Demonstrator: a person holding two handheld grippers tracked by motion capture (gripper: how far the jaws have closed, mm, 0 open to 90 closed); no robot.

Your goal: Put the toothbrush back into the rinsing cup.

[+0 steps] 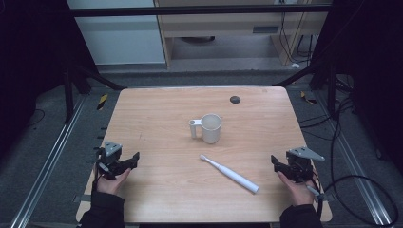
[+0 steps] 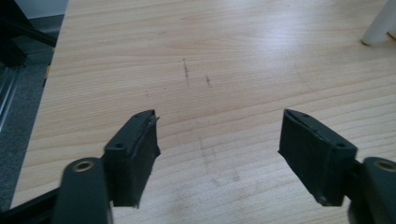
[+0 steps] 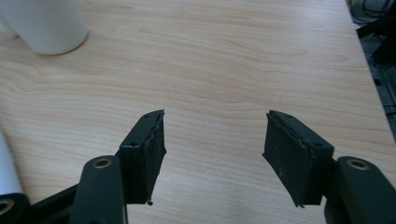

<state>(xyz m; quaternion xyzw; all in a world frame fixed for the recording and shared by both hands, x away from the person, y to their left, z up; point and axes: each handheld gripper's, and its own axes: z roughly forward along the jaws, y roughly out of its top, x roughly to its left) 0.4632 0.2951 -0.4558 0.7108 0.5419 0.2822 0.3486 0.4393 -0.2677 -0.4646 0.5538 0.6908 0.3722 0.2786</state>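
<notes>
A white mug stands upright near the table's middle, handle to the left. In front of it lies a white electric toothbrush, head toward the mug, body pointing to the near right. My left gripper rests at the near left of the table, open and empty; the mug's handle shows at the top right of its view. My right gripper is at the near right, open and empty, with the mug far to its left and the toothbrush at that view's left edge.
The wooden table has a small black round cap near its far edge. Faint pencil marks lie ahead of the left gripper. Cables trail on the floor to the right, and black frame legs stand at both far corners.
</notes>
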